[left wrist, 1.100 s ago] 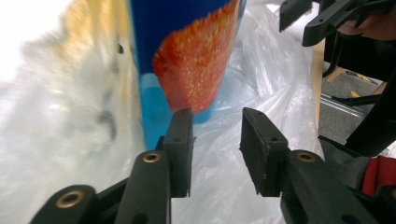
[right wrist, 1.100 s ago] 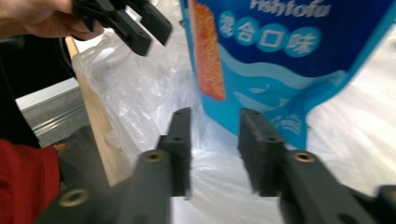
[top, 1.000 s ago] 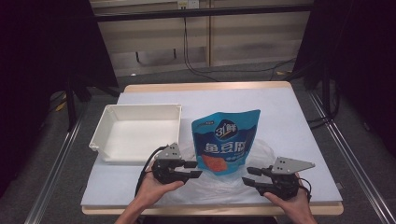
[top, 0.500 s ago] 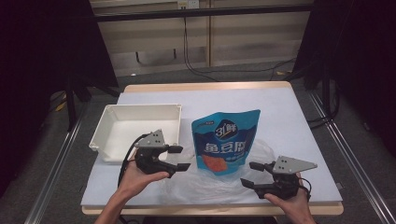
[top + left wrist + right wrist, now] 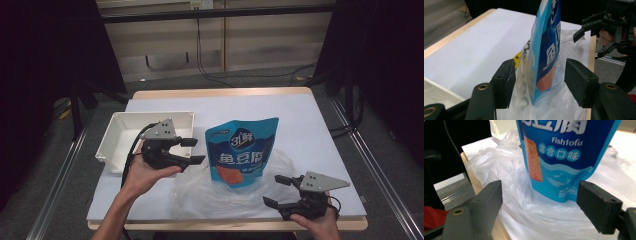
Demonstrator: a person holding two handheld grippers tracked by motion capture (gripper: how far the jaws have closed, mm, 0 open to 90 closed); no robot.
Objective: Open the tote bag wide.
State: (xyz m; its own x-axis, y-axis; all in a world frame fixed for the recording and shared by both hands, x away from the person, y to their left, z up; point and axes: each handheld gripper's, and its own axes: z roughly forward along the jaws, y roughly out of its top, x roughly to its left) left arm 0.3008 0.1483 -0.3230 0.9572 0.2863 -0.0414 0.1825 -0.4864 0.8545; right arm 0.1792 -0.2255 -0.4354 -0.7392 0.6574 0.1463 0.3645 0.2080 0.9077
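Pouch (image 5: 242,155) blue, white lettering, orange patch, white wave band. Bag (image 5: 235,192) clear plastic. Tray (image 5: 112,137) white. Table cover (image 5: 310,125) white, wood edge. Grippers (image 5: 192,151) (image 5: 274,191) black, grey plates.

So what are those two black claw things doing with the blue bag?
A person holds a tool in each hand at a white-covered table. A blue stand-up snack pouch stands upright on a crumpled clear plastic bag. The left tool is lifted beside the pouch, near the white plastic tray. The right tool sits low by the plastic bag. Both tools have just been opening, and neither holds anything.
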